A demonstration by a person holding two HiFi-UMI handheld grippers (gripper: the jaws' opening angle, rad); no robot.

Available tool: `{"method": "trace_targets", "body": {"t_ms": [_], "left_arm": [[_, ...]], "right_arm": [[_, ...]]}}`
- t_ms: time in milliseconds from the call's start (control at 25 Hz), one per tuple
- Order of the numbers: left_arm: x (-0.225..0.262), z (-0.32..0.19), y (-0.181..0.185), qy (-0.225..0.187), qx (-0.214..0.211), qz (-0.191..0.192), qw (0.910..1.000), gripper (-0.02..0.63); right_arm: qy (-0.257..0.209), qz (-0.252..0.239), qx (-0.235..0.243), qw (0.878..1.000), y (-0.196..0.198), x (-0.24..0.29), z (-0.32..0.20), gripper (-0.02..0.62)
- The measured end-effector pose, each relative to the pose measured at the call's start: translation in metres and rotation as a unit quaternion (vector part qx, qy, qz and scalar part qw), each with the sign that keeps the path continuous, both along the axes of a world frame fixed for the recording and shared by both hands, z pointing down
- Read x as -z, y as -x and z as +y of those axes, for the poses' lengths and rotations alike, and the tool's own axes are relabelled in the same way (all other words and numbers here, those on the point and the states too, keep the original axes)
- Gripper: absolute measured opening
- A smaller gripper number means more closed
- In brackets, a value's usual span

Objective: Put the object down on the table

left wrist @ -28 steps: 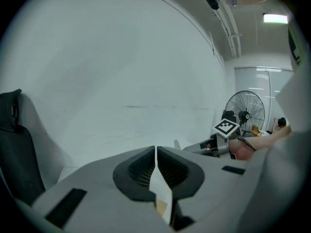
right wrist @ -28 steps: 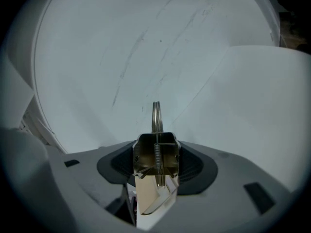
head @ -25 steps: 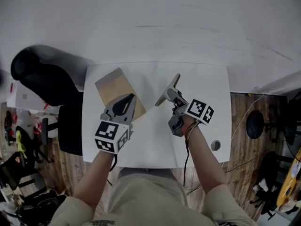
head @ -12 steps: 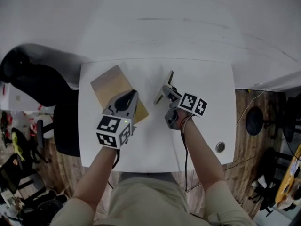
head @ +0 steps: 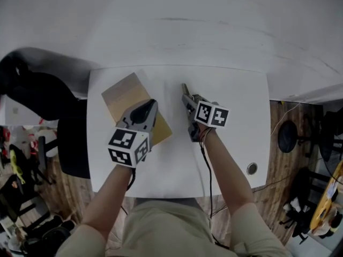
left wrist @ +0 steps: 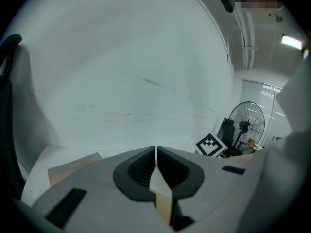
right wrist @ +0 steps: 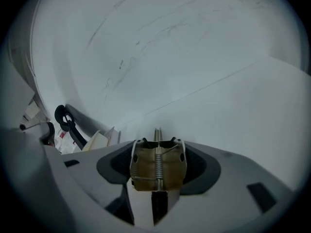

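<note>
A brass-coloured spring clip (right wrist: 158, 166) with thin metal plates sits between the jaws of my right gripper (right wrist: 157, 144), which is shut on it. From the head view the clip (head: 185, 92) shows edge-on, over the middle of the white table (head: 236, 106), just ahead of the right gripper (head: 188, 103). Whether it touches the tabletop I cannot tell. My left gripper (head: 147, 110) hovers above the near right corner of a brown card (head: 123, 95) lying flat on the table. Its tips (left wrist: 155, 152) meet, shut; the card (left wrist: 73, 166) lies to their left.
A black chair (head: 32, 90) stands off the table's left edge. A round grommet (head: 252, 168) sits near the table's front right corner. A pale wall runs along the far edge. A standing fan (left wrist: 248, 123) is off to the right.
My right gripper has shifted a little left and rolled, so the clip's flat plate, seen broadside before, now shows edge-on. The left gripper stays over the card.
</note>
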State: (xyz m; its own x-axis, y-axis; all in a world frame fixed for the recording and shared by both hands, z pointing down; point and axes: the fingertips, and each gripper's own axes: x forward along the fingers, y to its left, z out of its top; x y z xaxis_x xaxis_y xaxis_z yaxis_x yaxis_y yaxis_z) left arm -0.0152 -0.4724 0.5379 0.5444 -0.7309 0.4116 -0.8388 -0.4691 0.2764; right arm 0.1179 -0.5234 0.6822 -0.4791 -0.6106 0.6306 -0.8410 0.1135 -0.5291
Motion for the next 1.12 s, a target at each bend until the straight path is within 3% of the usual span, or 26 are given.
{"method": "trace_targets", "body": {"t_ms": [200, 320, 520, 800, 1120], "left_arm": [[-0.006, -0.005, 0.004, 0.008, -0.004, 0.002, 1.0, 0.031], [-0.011, -0.006, 0.005, 0.011, -0.011, -0.005, 0.9999, 0.032], [-0.016, -0.001, 0.003, 0.019, -0.027, -0.016, 0.9993, 0.032], [-0.014, 0.006, 0.0, 0.025, -0.044, -0.007, 0.9987, 0.032], [0.003, 0.016, 0.005, 0.014, -0.046, -0.005, 0.9989, 0.032]], "right_arm": [[-0.017, 0.083, 0.033, 0.996, -0.004, -0.007, 0.001, 0.282], [-0.02, 0.148, 0.076, 0.986, -0.003, -0.016, 0.005, 0.291], [-0.034, 0.209, 0.095, 0.973, -0.008, -0.016, 0.007, 0.316], [-0.036, 0.216, 0.076, 0.973, -0.013, -0.004, 0.005, 0.324], [-0.054, 0.185, 0.082, 0.978, -0.005, 0.035, 0.02, 0.315]]}}
